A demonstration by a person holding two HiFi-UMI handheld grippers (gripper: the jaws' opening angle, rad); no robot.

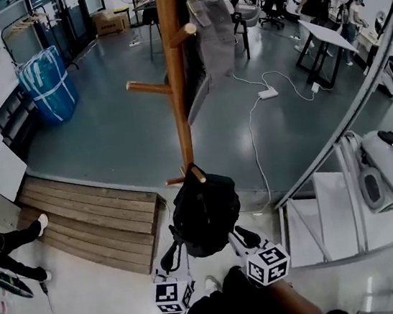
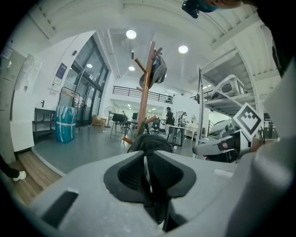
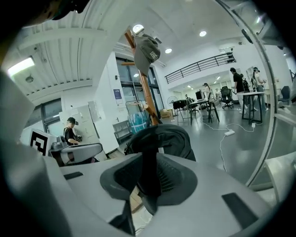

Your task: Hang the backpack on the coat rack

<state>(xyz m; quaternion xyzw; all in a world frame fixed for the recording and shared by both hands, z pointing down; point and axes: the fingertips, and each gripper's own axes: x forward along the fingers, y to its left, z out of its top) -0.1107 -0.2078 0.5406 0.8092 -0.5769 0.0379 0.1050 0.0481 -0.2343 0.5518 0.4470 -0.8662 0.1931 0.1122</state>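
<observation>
A black backpack (image 1: 204, 213) hangs between my two grippers, right in front of the wooden coat rack (image 1: 177, 83). My left gripper (image 1: 175, 252) is shut on a black strap (image 2: 150, 185) at the bag's lower left. My right gripper (image 1: 241, 239) is shut on another black strap (image 3: 150, 178) at its lower right. In the left gripper view the backpack (image 2: 149, 141) sits just past the jaws, with the coat rack (image 2: 146, 92) behind it. The right gripper view shows the backpack (image 3: 162, 139) below the rack's pole (image 3: 147, 92). A grey bag (image 1: 214, 34) hangs on an upper peg.
A wooden ramp (image 1: 96, 217) lies to the left of the rack's foot. A blue wrapped bundle (image 1: 48, 83) stands at the far left. A white cable with a power strip (image 1: 267, 93) runs over the grey floor. A slanted metal rail (image 1: 339, 140) and white equipment (image 1: 382, 163) are at the right.
</observation>
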